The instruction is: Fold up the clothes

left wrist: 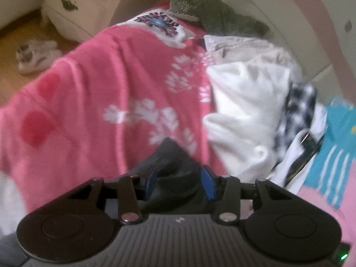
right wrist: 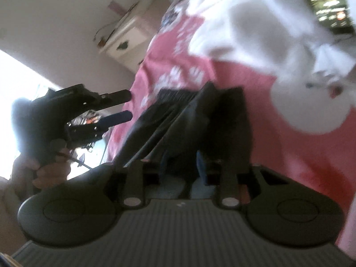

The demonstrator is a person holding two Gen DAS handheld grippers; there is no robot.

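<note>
A dark grey garment (left wrist: 175,155) lies on a pink blanket with white paw prints (left wrist: 100,89). In the left wrist view my left gripper (left wrist: 179,178) is open, its blue pads (left wrist: 208,182) standing on either side of the garment's near end. In the right wrist view the dark garment (right wrist: 200,122) rises in folds from my right gripper (right wrist: 182,164), which looks shut on its edge, though the view is blurred. The left gripper (right wrist: 130,105) shows there at the left, held by a hand (right wrist: 44,171), with a gap between its fingers.
A white garment (left wrist: 244,102), a black-and-white checked cloth (left wrist: 298,111) and a grey-green garment (left wrist: 211,13) are heaped to the right on the blanket. A teal cloth (left wrist: 338,133) lies at the far right. A white nightstand (left wrist: 73,6) and slippers (left wrist: 33,55) are on the wooden floor at the left.
</note>
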